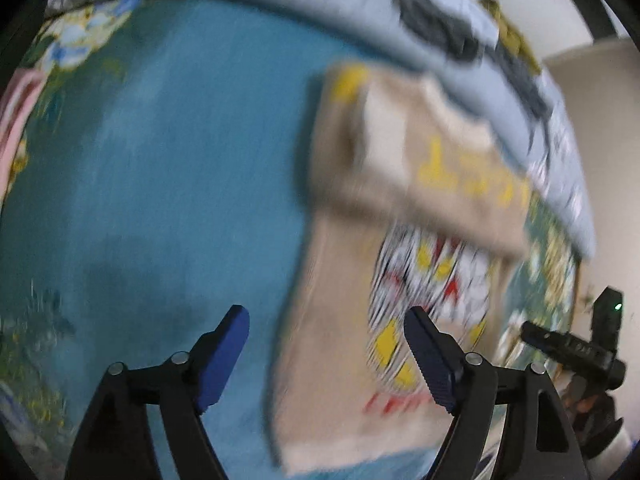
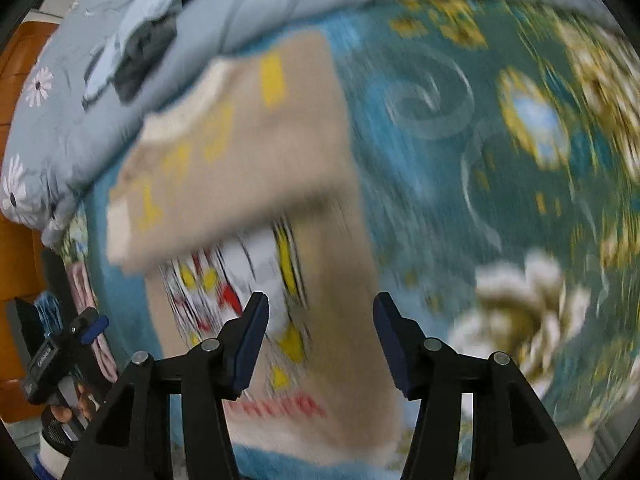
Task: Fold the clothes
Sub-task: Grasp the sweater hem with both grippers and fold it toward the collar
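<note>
Right wrist view: the beige shirt (image 2: 248, 184), long axis running away, lies directly under the empty half-open right gripper (image 2: 320, 340); the wide-open, empty left gripper (image 1: 326, 352) probably hangs beside its left edge.

Shirt (image 2: 256, 184) lies on the bed sheet (image 2: 460, 160), its top part folded over. Quilt (image 2: 240, 12) bunched behind at twelve o'clock.

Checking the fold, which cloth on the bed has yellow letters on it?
The beige shirt, lying on the teal sheet with its top folded over. The grey-blue quilt behind it carries white daisies, and the sheet has flowers, neither letters.
</note>
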The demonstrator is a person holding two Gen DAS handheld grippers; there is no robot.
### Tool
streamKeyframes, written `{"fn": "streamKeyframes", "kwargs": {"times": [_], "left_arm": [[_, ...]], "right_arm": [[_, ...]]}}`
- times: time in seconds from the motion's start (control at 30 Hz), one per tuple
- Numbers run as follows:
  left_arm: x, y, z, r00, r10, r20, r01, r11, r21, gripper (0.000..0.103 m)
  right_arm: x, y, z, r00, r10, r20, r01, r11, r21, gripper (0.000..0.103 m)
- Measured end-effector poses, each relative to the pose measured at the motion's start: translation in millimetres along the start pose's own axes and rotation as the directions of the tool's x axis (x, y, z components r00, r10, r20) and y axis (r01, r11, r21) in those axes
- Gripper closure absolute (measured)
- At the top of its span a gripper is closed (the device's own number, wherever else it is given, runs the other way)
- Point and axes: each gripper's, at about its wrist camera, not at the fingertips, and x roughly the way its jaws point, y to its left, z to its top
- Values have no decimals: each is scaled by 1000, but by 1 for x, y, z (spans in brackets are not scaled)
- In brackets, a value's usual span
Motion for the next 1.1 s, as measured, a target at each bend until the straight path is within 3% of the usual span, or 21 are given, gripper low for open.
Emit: {"fn": "streamKeyframes", "kwargs": {"times": [0.2,0.33,0.47,0.57,0.63,0.67,0.7,0.73,0.8,0.83,0.87,1.0,1.1], "left_arm": [[39,8,-59,989,83,-124,-74,994,79,22],[61,18,-85,978,108,-180,-98,993,63,30],[64,18,-94,980,119,-161,-109,992,71,32],[62,15,-94,982,104,-160,-93,993,72,55],[62,9,-96,981,93,-170,-81,994,76,79],[62,7,-97,981,88,-176,-75,994,78,82],[61,5,-99,981,91,-171,-79,994,75,86],[60,2,-100,981,95,-167,-84,994,72,90],[54,4,-100,984,77,-161,-70,997,45,91],[50,5,-100,985,66,-157,-62,998,31,91],[44,5,-100,987,55,-151,-51,998,32,91],[19,1,-99,993,6,-117,1,998,60,92],[-8,-1,-89,996,-66,-65,69,997,38,92]], "right_arm": [[30,-33,-67,996,-15,-91,22,997,76,47],[48,-47,-91,993,-9,-120,20,995,94,47],[65,-49,-98,991,-2,-133,14,996,85,47],[76,-47,-102,991,-1,-136,11,997,76,47],[79,-45,-103,991,-6,-131,15,998,68,47],[79,-44,-104,992,1,-130,8,998,70,48],[79,-43,-104,992,8,-129,1,997,72,50],[79,-42,-104,992,16,-128,-6,997,74,62],[76,-40,-106,991,30,-128,-20,997,79,73],[74,-39,-107,991,35,-126,-25,997,79,86],[72,-39,-107,991,50,-125,-40,996,84,91],[51,-33,-109,992,92,-91,-87,994,59,92],[28,-33,-107,983,179,-35,-177,982,72,92]]}}
